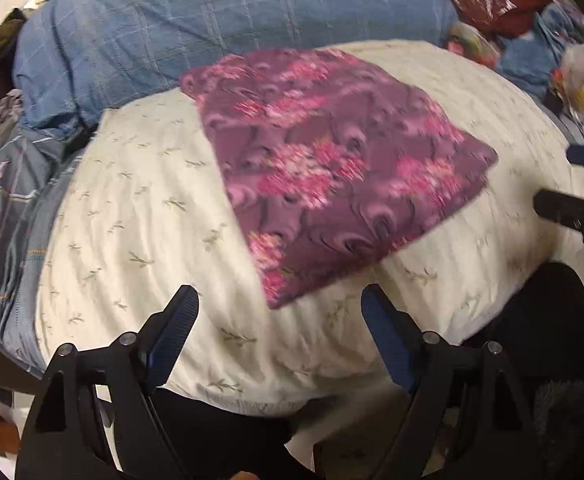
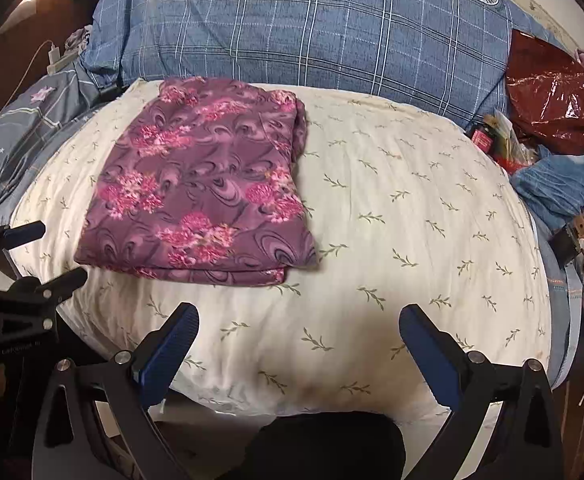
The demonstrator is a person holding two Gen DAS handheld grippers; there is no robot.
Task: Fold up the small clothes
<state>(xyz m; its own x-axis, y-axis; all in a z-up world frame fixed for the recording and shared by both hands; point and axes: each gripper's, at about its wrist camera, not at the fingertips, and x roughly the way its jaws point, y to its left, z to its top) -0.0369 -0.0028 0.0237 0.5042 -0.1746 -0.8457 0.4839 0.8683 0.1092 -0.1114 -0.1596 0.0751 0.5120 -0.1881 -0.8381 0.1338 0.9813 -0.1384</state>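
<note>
Purple floral cloth (image 2: pixel 197 184) lies folded on the cream pillow (image 2: pixel 392 208), at 11 o'clock off my right tool (image 2: pixel 299 320), 1 o'clock off my left tool (image 1: pixel 279 304); both spread wide, empty.

I've got the purple garment (image 2: pixel 199 184) with pink flower clusters and swirl print, folded into a flat, roughly rectangular stack, layered edges showing along its near side, lying on the cream leaf-print pillow (image 2: pixel 392 240), towards its left half, far edge near the blue plaid pillow (image 2: pixel 312 32)
</note>
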